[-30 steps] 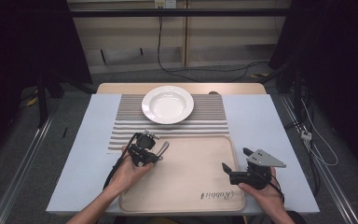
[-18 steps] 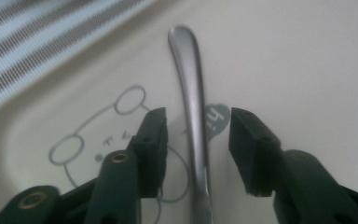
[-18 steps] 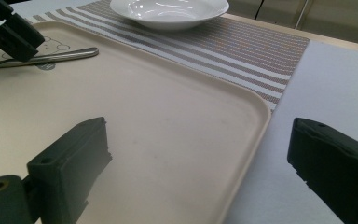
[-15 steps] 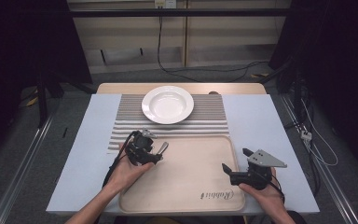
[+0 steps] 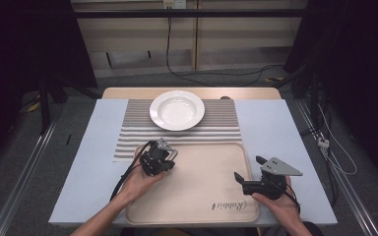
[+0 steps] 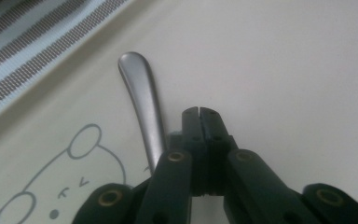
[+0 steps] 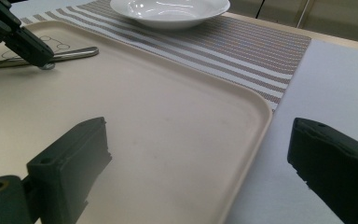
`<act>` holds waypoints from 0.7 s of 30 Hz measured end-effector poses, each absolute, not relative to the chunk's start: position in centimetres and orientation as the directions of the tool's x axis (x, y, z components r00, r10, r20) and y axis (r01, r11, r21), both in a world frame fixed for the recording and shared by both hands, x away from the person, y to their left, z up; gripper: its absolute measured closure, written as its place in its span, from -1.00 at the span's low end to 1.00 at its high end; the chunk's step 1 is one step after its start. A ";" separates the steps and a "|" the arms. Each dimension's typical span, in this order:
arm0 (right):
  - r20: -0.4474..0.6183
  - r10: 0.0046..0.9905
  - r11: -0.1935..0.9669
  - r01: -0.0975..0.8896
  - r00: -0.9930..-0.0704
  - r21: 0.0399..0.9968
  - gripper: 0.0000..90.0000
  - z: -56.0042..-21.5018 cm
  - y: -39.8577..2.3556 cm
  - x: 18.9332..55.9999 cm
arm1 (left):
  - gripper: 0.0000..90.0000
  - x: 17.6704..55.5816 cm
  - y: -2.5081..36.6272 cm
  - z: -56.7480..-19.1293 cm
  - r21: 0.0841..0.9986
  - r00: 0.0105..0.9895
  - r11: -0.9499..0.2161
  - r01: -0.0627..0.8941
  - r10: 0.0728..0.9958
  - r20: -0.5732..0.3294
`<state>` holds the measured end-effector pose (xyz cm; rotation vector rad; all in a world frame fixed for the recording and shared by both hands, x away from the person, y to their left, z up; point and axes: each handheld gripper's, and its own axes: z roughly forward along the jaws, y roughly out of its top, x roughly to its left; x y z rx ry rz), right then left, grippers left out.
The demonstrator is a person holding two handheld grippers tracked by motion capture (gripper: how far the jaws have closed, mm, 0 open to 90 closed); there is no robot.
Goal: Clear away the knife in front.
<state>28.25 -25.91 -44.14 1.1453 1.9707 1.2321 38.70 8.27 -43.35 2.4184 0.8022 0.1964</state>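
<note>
The left gripper (image 5: 158, 158), held in the person's left hand (image 5: 140, 181), rests over the far left corner of the beige plastic tray (image 5: 197, 196); its black jaws have just been closing and now meet tip to tip, with nothing between them. The slim polished metal utensil handle (image 6: 144, 105) lies flat on the tray just beside those jaws, on their left in the left gripper view, next to a printed bear outline (image 6: 70, 172). The right gripper (image 5: 256, 178) sits at the tray's near right edge, jaws wide apart and empty. A round white ceramic bowl (image 5: 177, 109) stands on the brown-and-white striped placemat (image 5: 221, 125) beyond the tray, well apart from both grippers.
</note>
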 end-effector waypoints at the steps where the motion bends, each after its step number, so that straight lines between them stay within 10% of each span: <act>1: -0.009 0.872 0.220 0.374 -0.490 0.901 -0.87 -44.1 -25.9 28.3 | 1.00 38.8 8.3 -43.3 0.568 0.811 -0.653 0.501 0.584 -0.044; 21: -0.026 0.873 0.231 0.366 -0.486 0.901 -0.87 -44.0 -25.7 27.9 | 1.00 39.1 9.8 -43.1 0.542 0.808 -0.669 0.509 0.588 -0.034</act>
